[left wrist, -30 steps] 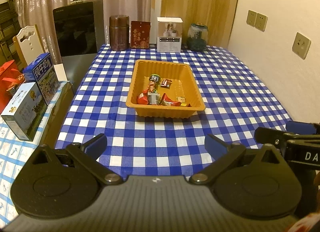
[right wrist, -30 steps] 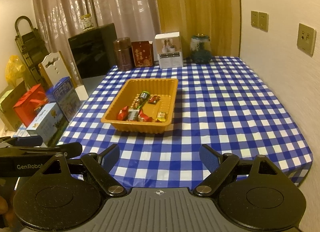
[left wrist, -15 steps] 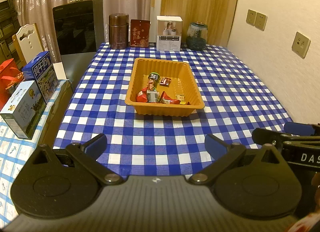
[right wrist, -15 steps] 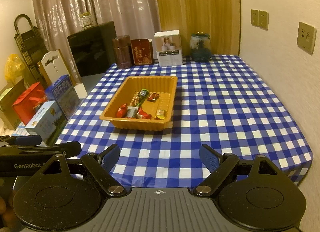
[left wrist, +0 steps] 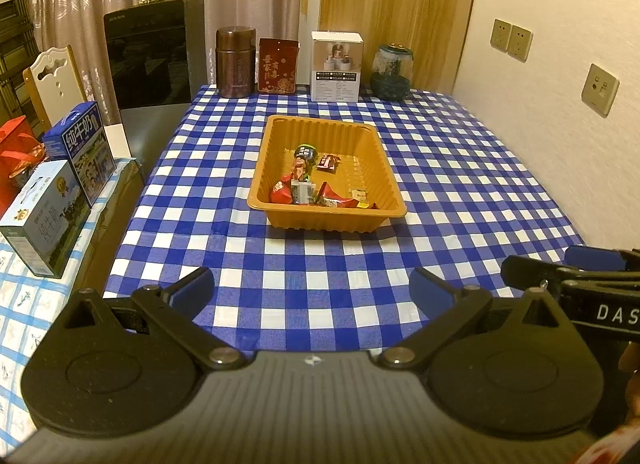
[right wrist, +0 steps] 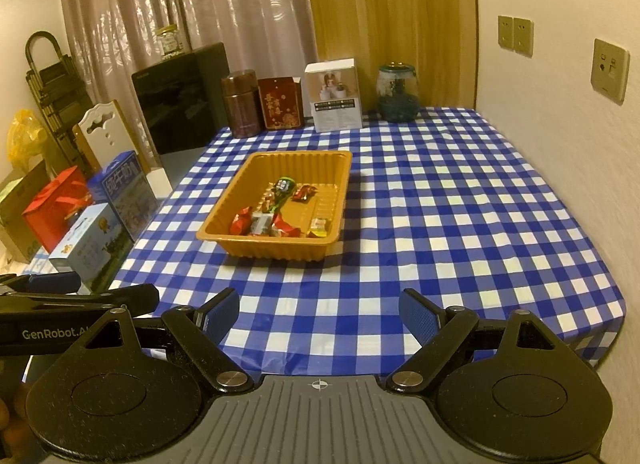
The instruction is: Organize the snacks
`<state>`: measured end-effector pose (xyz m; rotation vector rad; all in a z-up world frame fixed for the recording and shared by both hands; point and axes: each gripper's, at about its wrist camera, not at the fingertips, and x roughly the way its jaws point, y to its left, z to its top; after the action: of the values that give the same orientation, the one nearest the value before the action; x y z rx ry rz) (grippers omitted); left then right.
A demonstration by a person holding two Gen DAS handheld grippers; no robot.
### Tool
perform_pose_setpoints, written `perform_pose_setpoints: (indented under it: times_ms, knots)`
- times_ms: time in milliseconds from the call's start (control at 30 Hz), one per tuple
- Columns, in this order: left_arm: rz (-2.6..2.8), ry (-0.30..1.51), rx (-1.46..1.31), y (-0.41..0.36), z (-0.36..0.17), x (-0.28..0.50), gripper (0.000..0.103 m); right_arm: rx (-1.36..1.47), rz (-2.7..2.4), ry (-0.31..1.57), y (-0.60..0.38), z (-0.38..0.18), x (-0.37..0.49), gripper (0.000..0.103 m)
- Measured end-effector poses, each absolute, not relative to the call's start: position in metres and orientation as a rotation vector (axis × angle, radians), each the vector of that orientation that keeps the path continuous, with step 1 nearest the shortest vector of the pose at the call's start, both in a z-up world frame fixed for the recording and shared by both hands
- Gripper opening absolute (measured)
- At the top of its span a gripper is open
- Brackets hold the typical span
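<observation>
**Snacks gathered, grippers idle**

On the blue-checked tabletop [left wrist: 460, 168], bare of loose snacks. Toward its middle, an orange plastic tray [left wrist: 384, 168] holding the wrapped snacks [left wrist: 306, 188], bunched at the near end. Nearer the camera, left gripper [left wrist: 312, 290] and right gripper [right wrist: 319, 314], both spread wide, gripping nothing, well short of the tray. By the look of it, gathering done; little or nothing left.

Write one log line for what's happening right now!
left gripper: open, empty | right gripper: open, empty | wrapped snacks: in orange tray | tray: on checkered tablecloth
</observation>
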<state>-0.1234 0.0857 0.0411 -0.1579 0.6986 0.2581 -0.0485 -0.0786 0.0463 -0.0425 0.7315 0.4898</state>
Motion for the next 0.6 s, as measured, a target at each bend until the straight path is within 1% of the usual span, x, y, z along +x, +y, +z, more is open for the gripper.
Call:
perform_pose_setpoints:
  times_ms: [600]
  knots:
    - [0.258, 0.702, -0.158, 0.0855, 0.0391, -0.1231, 0.103, -0.043, 0.49, 0.734, -0.079, 0.0458, -0.0481, 0.086]
